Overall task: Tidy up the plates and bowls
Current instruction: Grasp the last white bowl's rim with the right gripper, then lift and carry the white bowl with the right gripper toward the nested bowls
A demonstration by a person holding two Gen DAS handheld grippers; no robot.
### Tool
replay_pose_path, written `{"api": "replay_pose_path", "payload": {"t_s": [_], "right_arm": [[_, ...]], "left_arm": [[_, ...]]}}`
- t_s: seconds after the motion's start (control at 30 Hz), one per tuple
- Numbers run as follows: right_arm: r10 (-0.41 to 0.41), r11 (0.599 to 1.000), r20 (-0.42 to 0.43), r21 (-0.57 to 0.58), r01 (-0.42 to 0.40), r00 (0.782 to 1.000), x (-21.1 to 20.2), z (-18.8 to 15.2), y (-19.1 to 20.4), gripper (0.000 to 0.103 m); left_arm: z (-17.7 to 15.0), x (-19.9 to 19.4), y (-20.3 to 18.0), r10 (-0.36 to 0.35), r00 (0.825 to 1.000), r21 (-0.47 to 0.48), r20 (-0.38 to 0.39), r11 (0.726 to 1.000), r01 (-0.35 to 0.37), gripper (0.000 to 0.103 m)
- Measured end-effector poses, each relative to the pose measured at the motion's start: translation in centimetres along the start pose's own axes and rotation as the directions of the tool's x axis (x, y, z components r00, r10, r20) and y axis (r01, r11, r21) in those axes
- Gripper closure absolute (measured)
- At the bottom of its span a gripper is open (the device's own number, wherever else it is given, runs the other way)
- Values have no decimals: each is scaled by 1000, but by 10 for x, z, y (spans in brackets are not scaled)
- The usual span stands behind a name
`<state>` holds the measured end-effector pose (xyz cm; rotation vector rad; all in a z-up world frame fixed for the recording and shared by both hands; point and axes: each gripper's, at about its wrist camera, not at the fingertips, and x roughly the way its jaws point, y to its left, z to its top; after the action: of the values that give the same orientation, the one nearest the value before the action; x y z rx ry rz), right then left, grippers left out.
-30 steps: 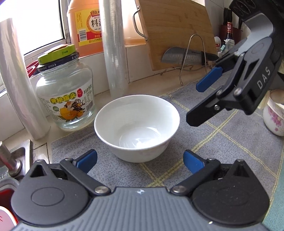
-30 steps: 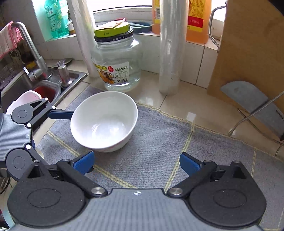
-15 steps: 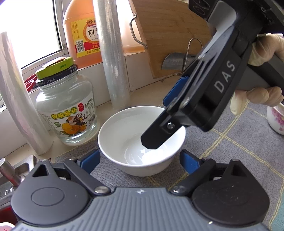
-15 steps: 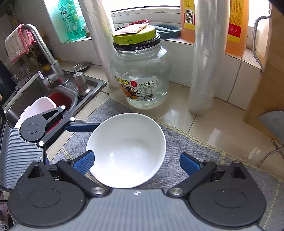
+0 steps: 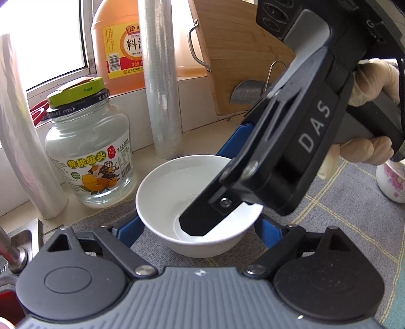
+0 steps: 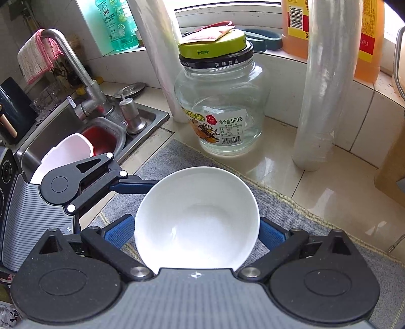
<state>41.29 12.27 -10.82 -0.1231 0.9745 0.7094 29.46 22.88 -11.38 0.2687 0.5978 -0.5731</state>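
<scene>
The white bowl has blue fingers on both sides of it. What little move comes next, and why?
Probably finish squeezing. The left gripper is closing with the white bowl between its fingers, and the right gripper straddles it too. The bowl sits on the grey mat, so grip firmly before lifting.

One white bowl (image 6: 196, 222) sits on the mat (image 6: 291, 210). One floral cup (image 5: 391, 181). One glass jar (image 6: 219, 111). Two film rolls (image 6: 326, 83) (image 6: 158, 50). One orange bottle (image 5: 121, 48), one green bottle (image 6: 116, 24). One cutting board (image 5: 235, 48). Two grippers (image 6: 196, 232) (image 5: 197, 229).

Left tool (image 5: 197, 231) jaws closing, right tool (image 6: 195, 231) angled steeply down, gloved hand (image 5: 367, 106) gripping its handle
</scene>
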Motion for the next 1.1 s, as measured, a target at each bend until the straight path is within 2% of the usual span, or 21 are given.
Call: {"api": "replay_pose_path", "payload": {"t_s": [0.6, 1.1], "right_arm": [[11, 1000, -7, 20, -11, 1000, -1, 2, 0, 0], [-5, 999, 30, 34, 4, 1000, -28, -9, 11, 0]], "left_arm": [[0, -1, 2, -15, 1000, -16, -7, 1000, 15, 10], [13, -20, -15, -17, 1000, 6, -7, 1000, 17, 10]]}}
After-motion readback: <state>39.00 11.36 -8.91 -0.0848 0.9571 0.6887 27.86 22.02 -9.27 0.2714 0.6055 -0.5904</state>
